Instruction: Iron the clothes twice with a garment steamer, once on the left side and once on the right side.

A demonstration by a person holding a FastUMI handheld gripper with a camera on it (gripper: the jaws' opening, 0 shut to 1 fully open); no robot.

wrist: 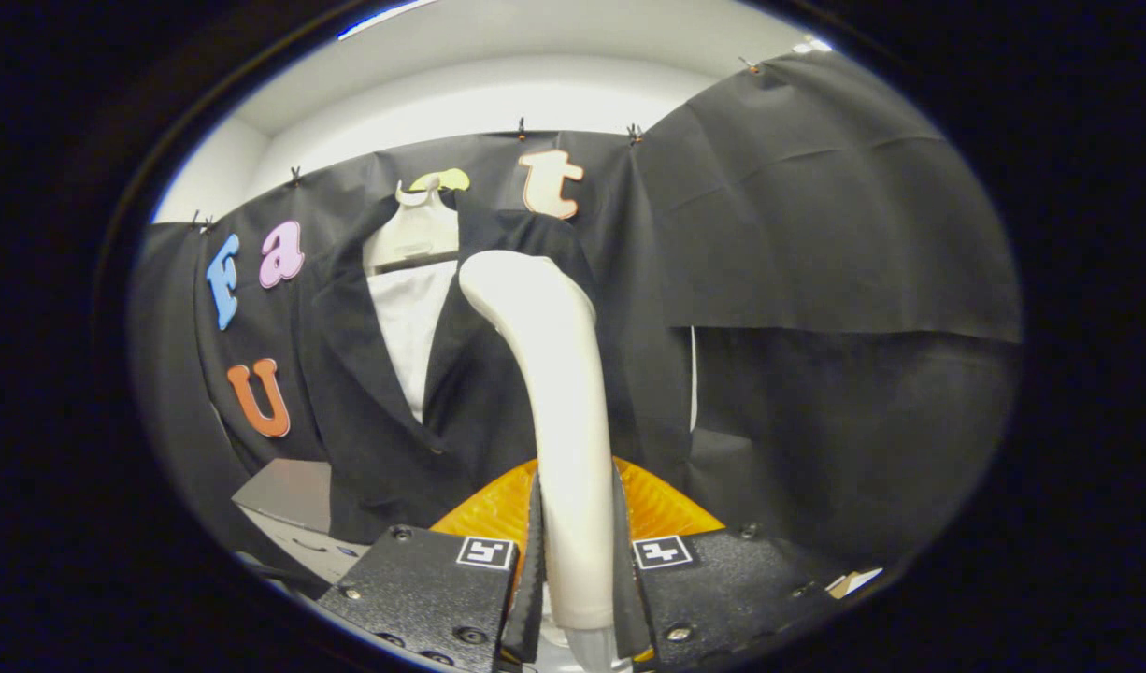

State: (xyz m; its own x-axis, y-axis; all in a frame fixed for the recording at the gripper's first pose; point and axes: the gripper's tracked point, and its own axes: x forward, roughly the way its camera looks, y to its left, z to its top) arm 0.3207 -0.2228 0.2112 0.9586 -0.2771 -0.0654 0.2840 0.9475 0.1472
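Note:
A white garment steamer (559,393) stands upright between my fingers, its handle clamped by both pads and its head up at the jacket's right lapel. My gripper (578,551) is shut on that handle. Beyond it a black suit jacket (367,393) hangs open on a white hanger (414,229), with a white lining or shirt (407,327) showing between the lapels. The steamer's head covers part of the jacket's right front. Whether the head touches the cloth cannot be told.
An orange ribbed part (662,509) lies just behind the fingers, low down. A grey flat surface (288,491) sits lower left under the jacket's hem. Black cloth (816,234) lines the booth on every side, white wall above it.

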